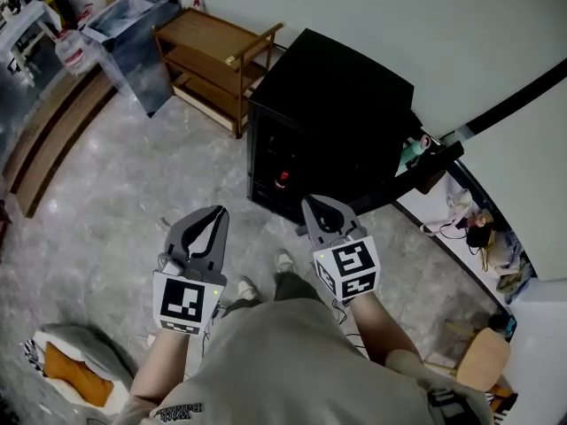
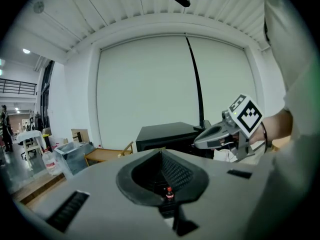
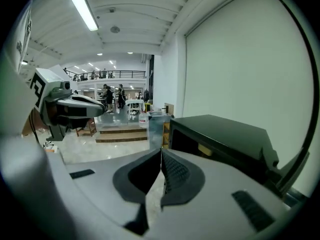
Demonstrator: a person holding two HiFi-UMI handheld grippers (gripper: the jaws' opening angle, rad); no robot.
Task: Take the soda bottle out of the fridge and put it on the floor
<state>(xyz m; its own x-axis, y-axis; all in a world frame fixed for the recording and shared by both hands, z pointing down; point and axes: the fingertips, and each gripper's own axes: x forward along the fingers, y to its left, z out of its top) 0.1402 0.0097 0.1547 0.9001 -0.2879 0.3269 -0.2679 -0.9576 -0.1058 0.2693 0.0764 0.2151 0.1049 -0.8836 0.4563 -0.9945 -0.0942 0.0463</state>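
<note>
The soda bottle (image 1: 283, 179) sits in the fridge (image 1: 345, 96), ahead of the left gripper (image 1: 213, 215) and right gripper (image 1: 317, 206), jaws closed, empty.

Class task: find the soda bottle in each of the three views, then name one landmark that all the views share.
Head view: the soda bottle stands inside the black fridge, near the picture's centre.
Left gripper view: tiny, low centre, in front of the fridge's dark interior.
Right gripper view: not visible.
Shared landmark: the black fridge, centre in the left gripper view, right of centre in the right gripper view.
</note>
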